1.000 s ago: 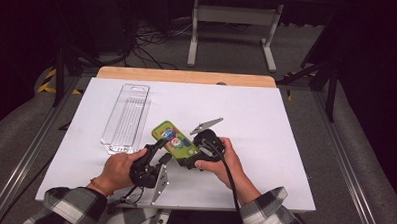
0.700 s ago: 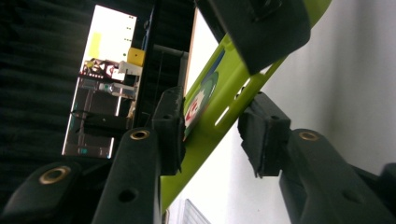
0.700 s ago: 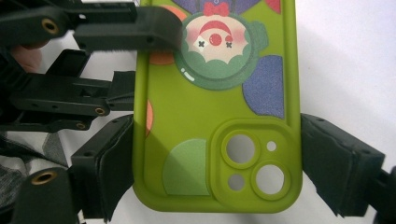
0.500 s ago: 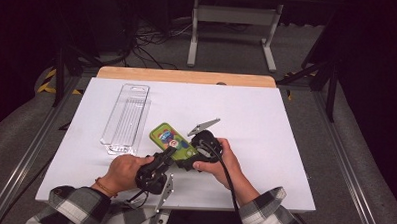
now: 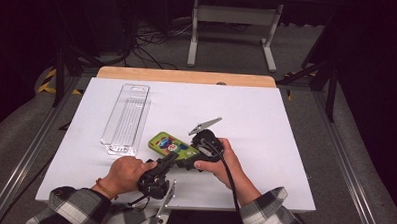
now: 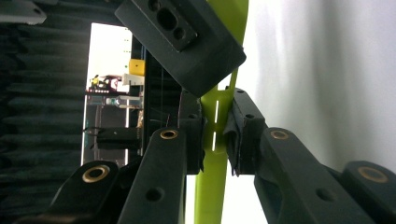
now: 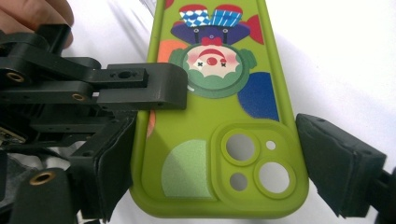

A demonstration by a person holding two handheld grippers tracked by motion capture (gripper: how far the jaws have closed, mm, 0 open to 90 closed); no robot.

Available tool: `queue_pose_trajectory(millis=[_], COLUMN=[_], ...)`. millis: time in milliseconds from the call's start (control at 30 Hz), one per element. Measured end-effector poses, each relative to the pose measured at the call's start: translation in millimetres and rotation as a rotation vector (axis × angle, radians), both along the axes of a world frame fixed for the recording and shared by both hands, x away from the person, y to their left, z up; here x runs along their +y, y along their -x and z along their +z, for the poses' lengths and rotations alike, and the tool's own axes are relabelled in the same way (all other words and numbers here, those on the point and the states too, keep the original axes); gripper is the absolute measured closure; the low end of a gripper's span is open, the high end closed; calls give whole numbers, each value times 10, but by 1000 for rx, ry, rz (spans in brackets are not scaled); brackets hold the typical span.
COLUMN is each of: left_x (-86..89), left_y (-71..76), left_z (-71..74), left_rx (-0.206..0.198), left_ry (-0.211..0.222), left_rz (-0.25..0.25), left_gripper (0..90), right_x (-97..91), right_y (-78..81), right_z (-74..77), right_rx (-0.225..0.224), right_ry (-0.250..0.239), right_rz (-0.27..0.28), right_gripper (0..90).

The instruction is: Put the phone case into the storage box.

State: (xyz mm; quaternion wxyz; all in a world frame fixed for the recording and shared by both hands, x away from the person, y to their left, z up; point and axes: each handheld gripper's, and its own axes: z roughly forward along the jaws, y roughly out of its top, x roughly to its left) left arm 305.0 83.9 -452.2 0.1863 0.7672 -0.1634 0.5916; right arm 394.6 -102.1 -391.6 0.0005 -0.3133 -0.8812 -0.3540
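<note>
The green phone case (image 5: 171, 146) lies near the front of the white worktop (image 5: 285, 145), just right of the clear plastic tray (image 5: 126, 117). Compared with a second earlier, the left gripper (image 6: 215, 133) has come forward and clamps the case's edge. The right gripper (image 7: 215, 154) straddles its camera end, jaws apart, suggesting a handover.

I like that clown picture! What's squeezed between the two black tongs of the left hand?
The edge of the green phone case sits pinched between the left tongs, seen in the left gripper view.
</note>
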Motion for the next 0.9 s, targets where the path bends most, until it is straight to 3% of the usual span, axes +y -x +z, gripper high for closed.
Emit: queue_pose_trajectory(millis=[600,700,900], left_x=[66,89,121], left_y=[-20,-33,-47], left_z=[97,122,166], left_rx=[60,70,85], left_ry=[106,134,166], left_rz=[18,20,33], left_gripper=[788,787,787], right_x=[-121,-175,-294], right_y=[91,119,194], right_z=[155,203,294], right_rx=[-34,-67,-189], right_ry=[-42,-59,-72], right_rz=[-21,-25,-29], right_gripper=[117,100,101])
